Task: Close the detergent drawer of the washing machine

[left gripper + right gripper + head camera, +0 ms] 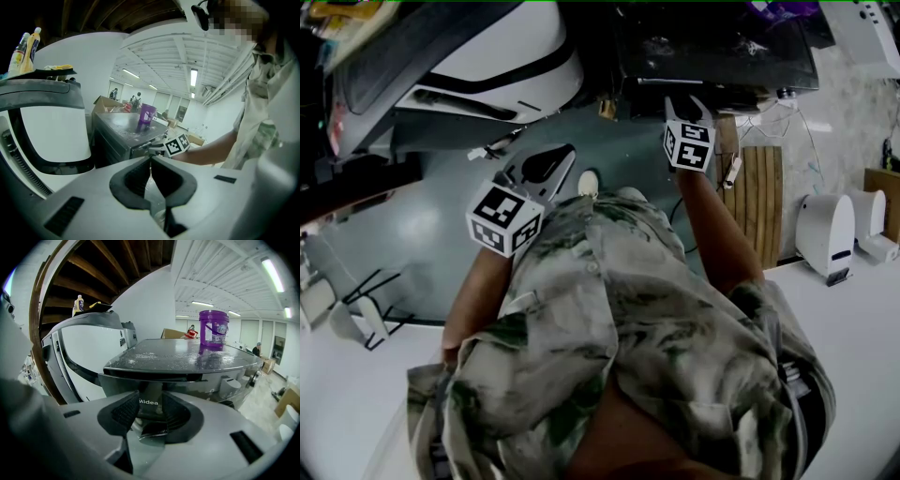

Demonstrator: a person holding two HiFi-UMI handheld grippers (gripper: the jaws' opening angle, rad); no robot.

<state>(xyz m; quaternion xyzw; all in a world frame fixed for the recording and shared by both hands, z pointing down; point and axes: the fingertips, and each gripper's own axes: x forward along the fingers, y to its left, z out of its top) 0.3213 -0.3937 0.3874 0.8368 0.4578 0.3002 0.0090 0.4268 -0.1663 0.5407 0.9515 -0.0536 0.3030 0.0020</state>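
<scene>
White washer (502, 56): far left, apart from both grippers.
Left gripper (151, 160): hangs to the left over the grey floor (422, 225). Its 2 fingers are pressed together at the tips with nothing between them.
Right gripper (150, 414): at the front of the dark washing machine (187, 359). Its 2 fingers (123, 412) appear to pinch the drawer front from either side.
Detergent drawer (150, 401): the branded panel just under the lid's front edge. It seems to stand out a little, but how far cannot be told.
Purple bucket (213, 329): upright on the lid, toward the right rear.
Risk: a push off the drawer's line would likely skew it on its runners and jam it short of flush. Fingers left clamped beside the panel could catch against the machine's face as it seats. A hard shove might jolt the bucket.
Surface: dark glossy lid, speckled with white powder.
Room: large hall with a white ceiling and strip lights. Timber beams run overhead at left, with cardboard boxes and people far back.
</scene>
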